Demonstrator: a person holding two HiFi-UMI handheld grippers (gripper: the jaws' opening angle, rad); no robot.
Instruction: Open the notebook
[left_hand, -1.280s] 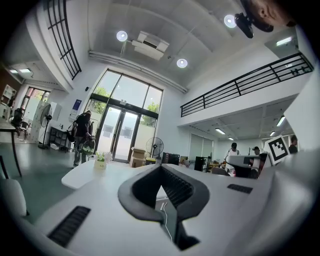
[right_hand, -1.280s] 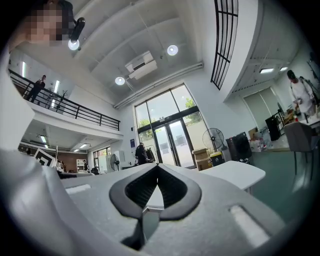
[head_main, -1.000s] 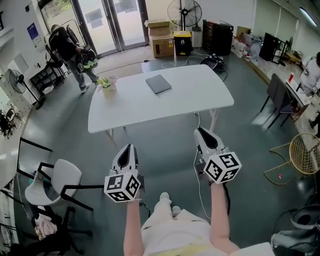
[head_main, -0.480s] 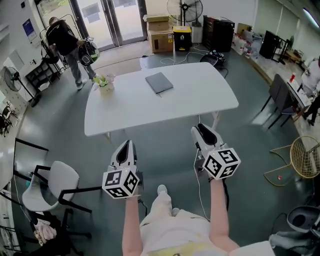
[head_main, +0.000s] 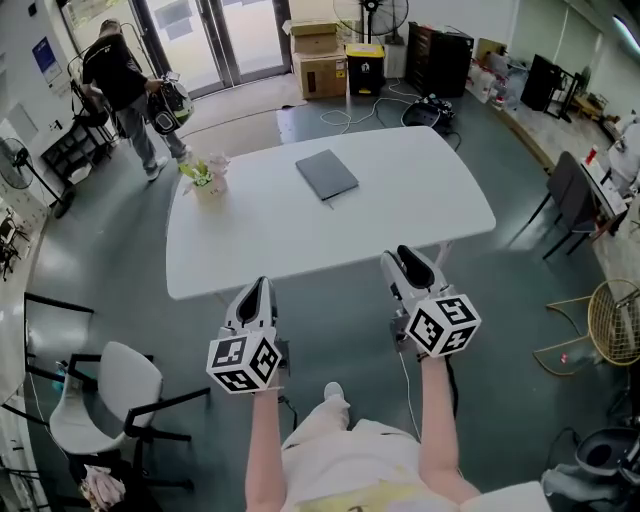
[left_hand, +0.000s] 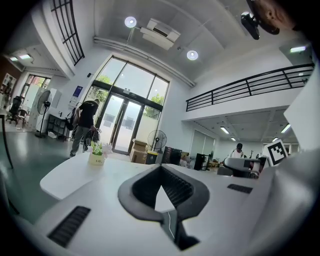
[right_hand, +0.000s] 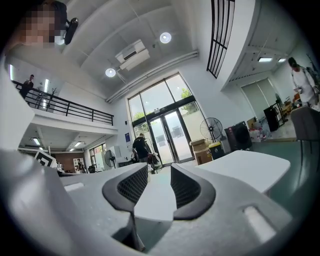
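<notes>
Grey floor (head_main: 120, 260), white counter (head_main: 400, 210) mid-room, glass doors (head_main: 210, 40) beyond, cardboard boxes (head_main: 322, 72) and standing fan (right_hand: 214, 125) by the far wall, white chair (head_main: 110, 380) at left, round ceiling lights (left_hand: 130, 21)

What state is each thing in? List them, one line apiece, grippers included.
notebook: closed, lying flat on the table.
left gripper: jaws together, nothing held.
right gripper: jaws opening, nothing between them.
flower pot: upright on the table, apart from the notebook.
glass doors: shut.
</notes>
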